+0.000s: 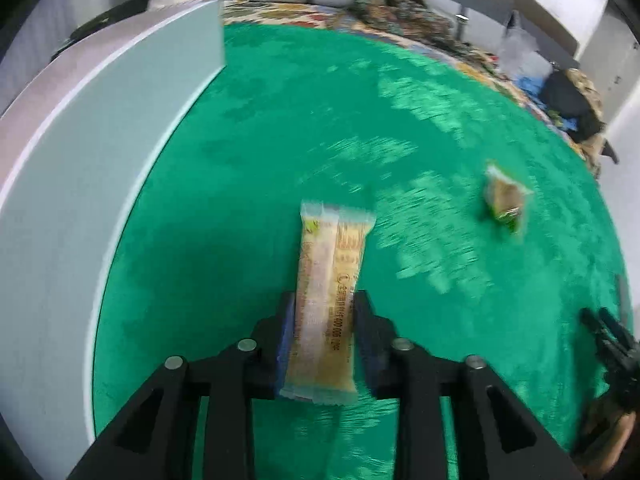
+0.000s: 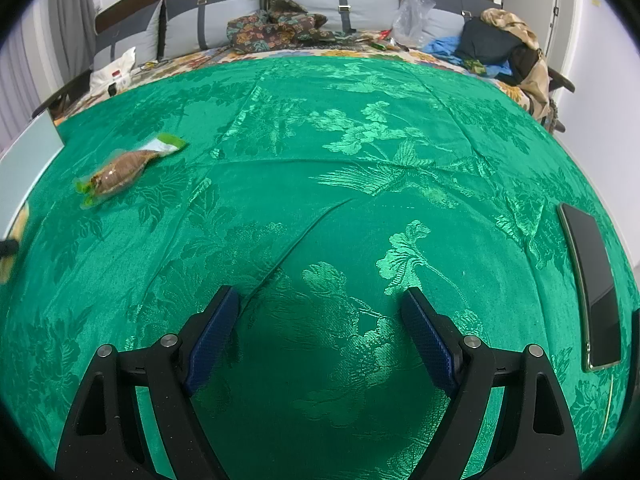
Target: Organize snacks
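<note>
My left gripper [image 1: 323, 300] is shut on a long beige snack bar [image 1: 330, 280] in a clear wrapper, held above the green cloth [image 1: 280, 120]. A pale box [image 1: 100, 152] stands close on the left; its edge also shows in the right wrist view [image 2: 28, 160]. A second snack [image 1: 506, 198], brown in a green-edged wrapper, lies on the cloth to the right; it also shows in the right wrist view [image 2: 124, 172] at the left. My right gripper [image 2: 320, 304] is open and empty over the green cloth [image 2: 340, 160].
A black phone [image 2: 592, 284] lies at the cloth's right edge. Clothes [image 2: 280, 24], a plastic bag [image 2: 412, 12] and a dark bundle [image 2: 504, 40] sit at the far side against grey cushions. The right gripper shows at the right edge of the left wrist view [image 1: 612, 344].
</note>
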The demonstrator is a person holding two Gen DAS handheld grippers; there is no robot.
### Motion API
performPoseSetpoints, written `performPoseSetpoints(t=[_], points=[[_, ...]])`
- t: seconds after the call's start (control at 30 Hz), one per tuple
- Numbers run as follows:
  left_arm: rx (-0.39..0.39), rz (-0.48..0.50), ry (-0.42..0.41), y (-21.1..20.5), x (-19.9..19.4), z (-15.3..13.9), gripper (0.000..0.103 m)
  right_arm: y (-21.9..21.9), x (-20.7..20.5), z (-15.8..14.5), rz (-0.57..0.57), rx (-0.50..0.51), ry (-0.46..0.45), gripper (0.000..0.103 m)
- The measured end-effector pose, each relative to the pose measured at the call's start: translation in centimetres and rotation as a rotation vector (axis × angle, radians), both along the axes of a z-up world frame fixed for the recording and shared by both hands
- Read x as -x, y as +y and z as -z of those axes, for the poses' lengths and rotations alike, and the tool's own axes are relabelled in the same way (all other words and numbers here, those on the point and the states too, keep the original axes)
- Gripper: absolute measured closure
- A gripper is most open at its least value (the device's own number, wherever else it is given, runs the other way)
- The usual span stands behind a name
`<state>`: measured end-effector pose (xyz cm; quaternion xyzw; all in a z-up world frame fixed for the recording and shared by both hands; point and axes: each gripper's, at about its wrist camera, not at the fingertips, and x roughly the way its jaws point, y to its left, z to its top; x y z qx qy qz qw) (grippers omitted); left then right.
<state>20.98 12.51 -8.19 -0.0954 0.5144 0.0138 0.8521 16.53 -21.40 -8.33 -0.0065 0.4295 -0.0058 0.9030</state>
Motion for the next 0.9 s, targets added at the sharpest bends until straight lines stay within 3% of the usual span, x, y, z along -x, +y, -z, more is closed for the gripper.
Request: performPoseSetpoints(t=[0.03,0.07,0.13,0.2,0.27,0.37,0.9], points=[[-0.008,0.004,-0.041,0.0,0.4,0.1,0.053,0.0,0.0,0.0,0.0,0.0,0.0,0.017],[-0.04,0.001,-0.041,-0.3,0.5,0.3,0.029,0.0,0.0,0.0,0.0,0.0,0.0,0.017],[-0.091,-0.003,-0.032,-0.7,0.6,0.9,0.019,0.0,0.0,0.0,0.0,-0.001,0.0,0.017],[-0.15,0.026,-0.07,-1.2,1.1,1.3,0.015,0.0,0.0,0.0,0.0,0.0,0.0,0.017],[-0.171,0.032,-0.118,-1.2,1.6,1.6,0.004,0.0,0.0,0.0,0.0,0.0,0.0,0.017],[-0.16,0.02,-0.133,-0.6,1.4,1.7,0.0,0.0,0.0,0.0,0.0,0.0,0.0,0.017],[-0.161,0.022,-0.139,-0.5,1.4,1.9,0.0,0.0,0.0,0.0,0.0,-0.002,0.0,0.016]])
